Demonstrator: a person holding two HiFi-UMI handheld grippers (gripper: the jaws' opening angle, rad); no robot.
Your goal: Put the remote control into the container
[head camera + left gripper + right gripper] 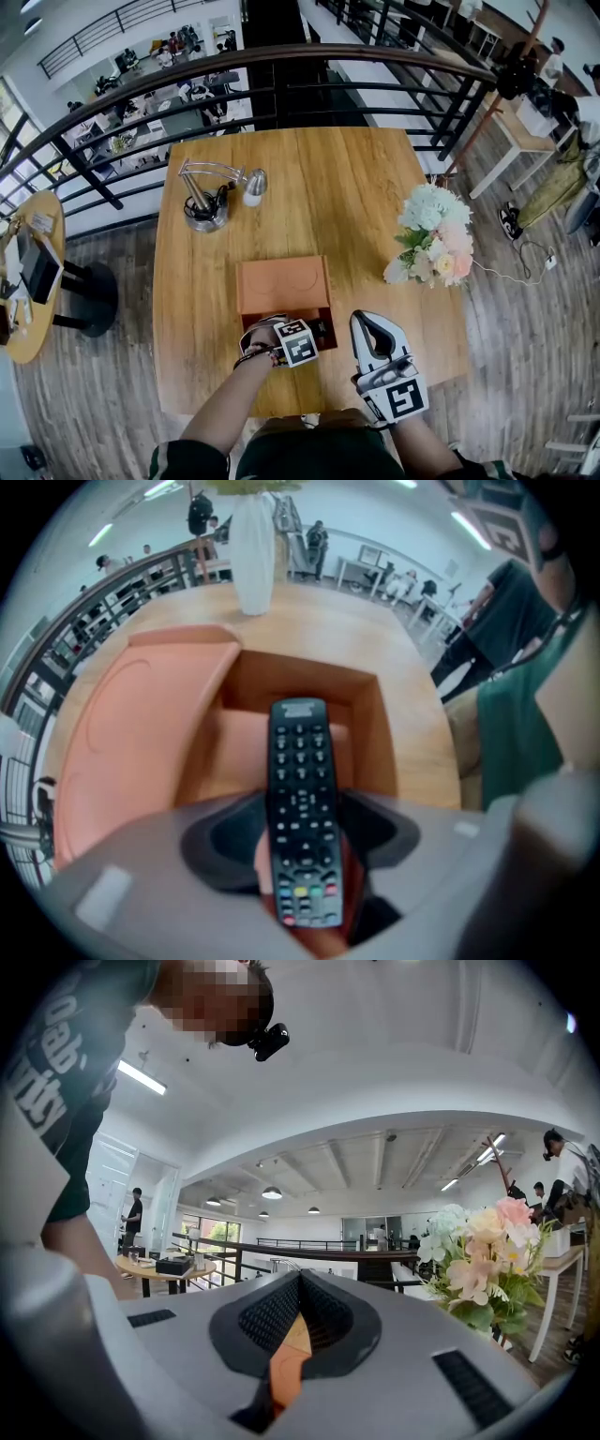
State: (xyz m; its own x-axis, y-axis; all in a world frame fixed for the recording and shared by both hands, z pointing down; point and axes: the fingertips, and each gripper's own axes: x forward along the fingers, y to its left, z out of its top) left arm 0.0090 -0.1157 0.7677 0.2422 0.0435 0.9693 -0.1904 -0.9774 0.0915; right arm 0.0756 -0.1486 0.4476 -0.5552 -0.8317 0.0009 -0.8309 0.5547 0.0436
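An orange-brown box (281,284) lies on the wooden table (309,178), its lid laid open on the far side and a compartment open on the near side. Over that compartment my left gripper (307,331) points steeply down. In the left gripper view the black remote control (300,799) lies lengthwise between the jaws of the left gripper (302,834), its far end inside the box (141,724). Slivers of box colour show on both sides of the remote, so the pads look clear of it. My right gripper (366,322) is held level beside the box, shut and empty (298,1279).
A bouquet of pale flowers (433,239) stands at the table's right edge, its white vase (251,555) beyond the box. A metal desk lamp with a holder (206,202) and a small white bottle (253,187) sit at the far left. A railing (309,56) runs behind the table.
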